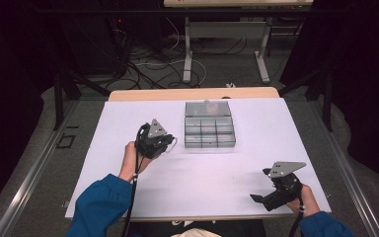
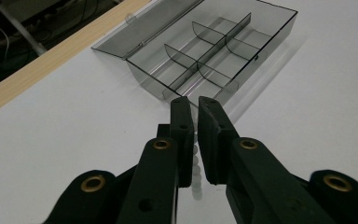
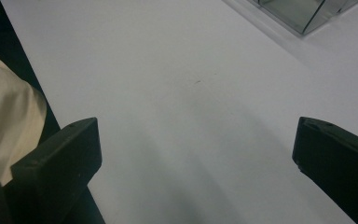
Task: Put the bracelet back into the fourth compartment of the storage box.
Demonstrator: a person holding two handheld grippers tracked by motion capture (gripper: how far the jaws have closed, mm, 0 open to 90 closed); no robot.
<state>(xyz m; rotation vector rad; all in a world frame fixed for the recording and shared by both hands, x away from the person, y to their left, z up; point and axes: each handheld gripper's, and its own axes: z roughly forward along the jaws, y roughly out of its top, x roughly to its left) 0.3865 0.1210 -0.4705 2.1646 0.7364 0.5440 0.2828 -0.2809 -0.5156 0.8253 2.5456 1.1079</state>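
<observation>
While the left tongs (image 2: 192, 112) pinch a string of pale beads (image 2: 196, 163) just short of the open compartment box (image 2: 214, 46), the drop-in isn't done yet; all compartments look empty. The beads are small, round, whitish and translucent, hanging between the jaws over the white surface (image 1: 128, 128). Right tongs (image 1: 262, 200) rest spread wide, holding nothing, well apart near the front edge.

A lab-like recording room: white-topped table (image 1: 128, 128), black drapes (image 1: 365, 74), tangled floor cables (image 1: 148, 66), metal-framed bench (image 1: 227, 29).
</observation>
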